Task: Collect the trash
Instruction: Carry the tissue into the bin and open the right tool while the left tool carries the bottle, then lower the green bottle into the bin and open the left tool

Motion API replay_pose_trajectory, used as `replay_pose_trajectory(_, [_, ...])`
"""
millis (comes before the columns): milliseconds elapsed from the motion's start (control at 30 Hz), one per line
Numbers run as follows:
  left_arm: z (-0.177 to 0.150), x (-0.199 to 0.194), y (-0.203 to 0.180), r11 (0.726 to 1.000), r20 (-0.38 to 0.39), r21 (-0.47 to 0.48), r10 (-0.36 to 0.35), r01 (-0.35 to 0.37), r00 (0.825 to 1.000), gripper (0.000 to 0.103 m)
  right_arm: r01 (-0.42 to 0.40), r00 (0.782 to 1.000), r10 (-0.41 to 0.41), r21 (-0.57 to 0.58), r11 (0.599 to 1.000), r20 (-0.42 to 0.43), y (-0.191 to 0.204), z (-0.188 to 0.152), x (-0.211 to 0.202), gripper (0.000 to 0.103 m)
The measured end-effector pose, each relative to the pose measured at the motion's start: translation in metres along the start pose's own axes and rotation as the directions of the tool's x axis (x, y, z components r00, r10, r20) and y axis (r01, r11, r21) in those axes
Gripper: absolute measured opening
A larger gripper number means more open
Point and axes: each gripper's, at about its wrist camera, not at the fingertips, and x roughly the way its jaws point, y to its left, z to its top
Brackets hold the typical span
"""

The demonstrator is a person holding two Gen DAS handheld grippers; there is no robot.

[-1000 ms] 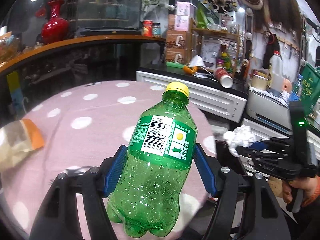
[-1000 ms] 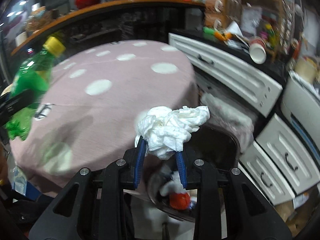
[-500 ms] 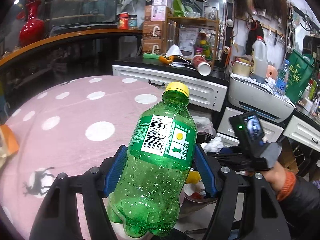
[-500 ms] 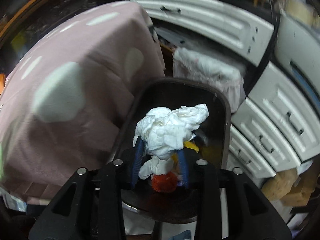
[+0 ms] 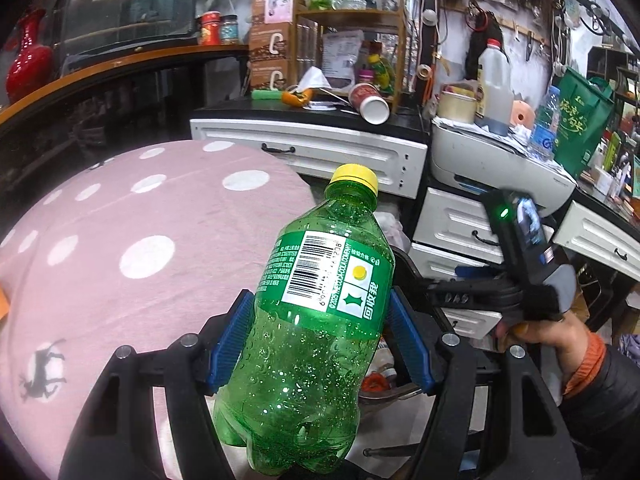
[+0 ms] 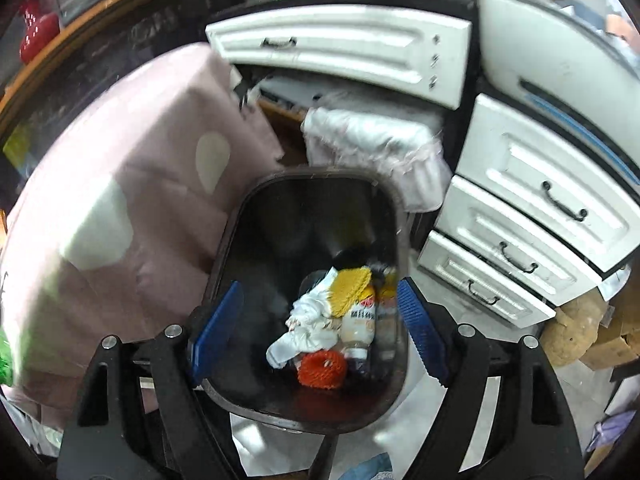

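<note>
We hold the green bottle [image 5: 320, 320] in our left gripper [image 5: 320, 344], its blue pads pressed against the bottle's sides just below the label, yellow cap pointing up and away from us, so the long axis runs roughly along the fingers. Our right gripper [image 6: 318, 332] hangs directly above the dark trash bin [image 6: 232, 248], its jaws opening with nothing between them; inside the bin, white crumpled tissue [image 6: 304, 328] lies on the bottom among a small bottle, a yellow piece and a red net ball.

The relation that counts for us now: the bin stands on the floor just off the edge of the pink dotted tablecloth [image 5: 132, 248], and from the left gripper it lies ahead and to the right, mostly hidden behind the bottle. The right gripper sits over the opening, between our bottle and the white drawers [image 6: 520, 240]. We judge the right hand must clear the bin mouth before the left can carry the bottle across the cloth's edge and let go.
</note>
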Motion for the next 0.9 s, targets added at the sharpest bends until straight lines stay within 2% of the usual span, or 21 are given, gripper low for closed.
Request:
replay_pose_trajectory(267, [0.002, 0.026, -0.02, 0.999, -0.058, 0.026, -0.046, 0.048, 0.997, 0.067, 0.024, 0.992, -0.028, 0.032, 0.999, 0.123, -0.01, 0.009, -0.04, 0.083])
replay_pose_trajectory(467, [0.002, 0.057, -0.035, 0.996, -0.116, 0.064, -0.057, 0.065, 0.992, 0.067, 0.024, 0.987, -0.034, 0.063, 0.998, 0.156, -0.02, 0.012, -0.053, 0.083])
replay_pose_trajectory(667, [0.001, 0.091, -0.051, 0.993, -0.183, 0.09, -0.06, 0.077, 0.981, 0.067, 0.014, 0.988, -0.031, 0.113, 0.994, 0.152, -0.036, 0.011, -0.053, 0.083])
replay_pose_trajectory(767, [0.001, 0.107, -0.058, 0.991, -0.204, 0.112, -0.053, 0.078, 0.978, 0.067, 0.013, 0.988, -0.032, 0.122, 0.992, 0.151, -0.038, 0.01, -0.053, 0.083])
replay_pose_trajectory(900, [0.0, 0.123, -0.07, 0.979, -0.19, 0.202, 0.011, 0.028, 0.982, 0.067, 0.03, 0.985, -0.048, 0.114, 0.993, 0.164, -0.039, 0.009, -0.055, 0.083])
